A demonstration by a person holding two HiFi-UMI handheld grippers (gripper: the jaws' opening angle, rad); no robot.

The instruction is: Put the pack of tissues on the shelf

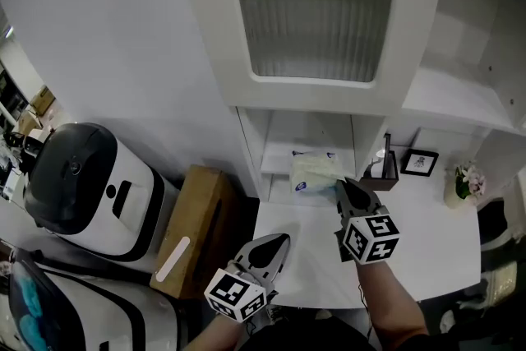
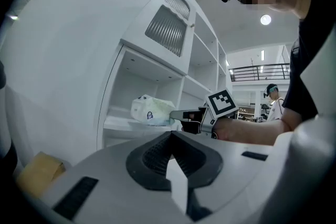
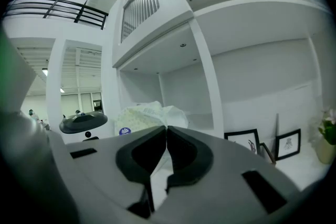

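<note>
White shelving (image 1: 275,168) stands over a white desk (image 1: 427,234) against a white wall.

The pack (image 1: 314,174) of tissues lies in the low open compartment on the unit's left side and rests on the shelf board. It is pale, soft and crumpled, and a small blue mark faces outward.

The right gripper (image 1: 341,183) reaches in from the desk side. Its jaws are pressed together at the tips and pinch the near edge of the pack's wrapper. The right gripper view shows the pack (image 3: 144,115) directly behind the meeting jaw tips (image 3: 167,128).

The left gripper (image 1: 279,241) is held lower, over the desk's front left part and well apart from the pack. Its jaws are closed on each other with nothing between them (image 2: 170,136).

A black holder (image 1: 382,168) stands on the desk just right of the compartment. Beside it are a small framed picture (image 1: 419,163) and a flower pot (image 1: 462,183).

A cardboard box (image 1: 197,226) sits left of the desk, and a white machine (image 1: 82,185) with a black top stands beyond it.
</note>
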